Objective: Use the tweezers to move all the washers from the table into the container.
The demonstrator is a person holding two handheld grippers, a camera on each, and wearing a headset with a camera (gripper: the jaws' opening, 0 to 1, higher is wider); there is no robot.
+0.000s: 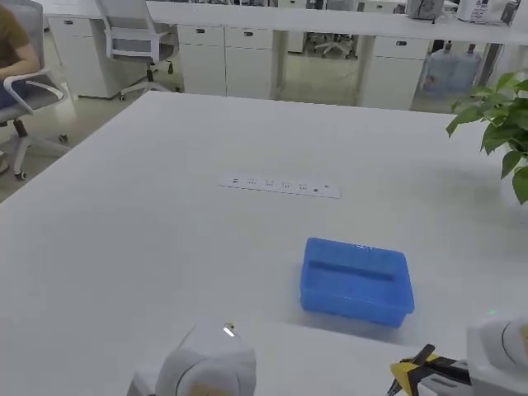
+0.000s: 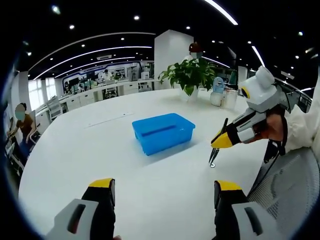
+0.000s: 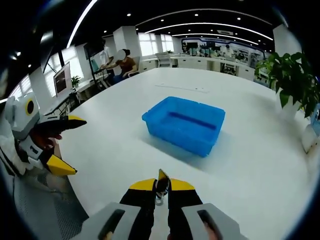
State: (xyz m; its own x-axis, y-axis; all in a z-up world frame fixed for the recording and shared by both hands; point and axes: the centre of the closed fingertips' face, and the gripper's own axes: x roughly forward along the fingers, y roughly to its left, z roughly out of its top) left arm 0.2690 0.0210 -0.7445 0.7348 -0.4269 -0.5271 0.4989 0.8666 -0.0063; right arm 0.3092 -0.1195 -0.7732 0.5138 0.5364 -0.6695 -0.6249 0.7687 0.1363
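Observation:
A blue plastic container point(image 1: 355, 280) stands on the white table point(image 1: 165, 247), right of centre; it is also in the left gripper view point(image 2: 162, 131) and the right gripper view point(image 3: 185, 122). My right gripper point(image 3: 161, 186) is shut on thin metal tweezers point(image 3: 161, 176), near the table's front edge, short of the container. In the left gripper view the right gripper point(image 2: 226, 139) points the tweezers point(image 2: 215, 152) down at the table. My left gripper point(image 2: 165, 192) is open with nothing between its yellow-tipped jaws. I cannot make out any washers.
A flush power strip point(image 1: 279, 185) lies in the table behind the container. A potted plant point(image 1: 499, 115) stands at the far right edge. Office chairs point(image 1: 136, 41) and a seated person point(image 1: 12, 49) are beyond the table on the left.

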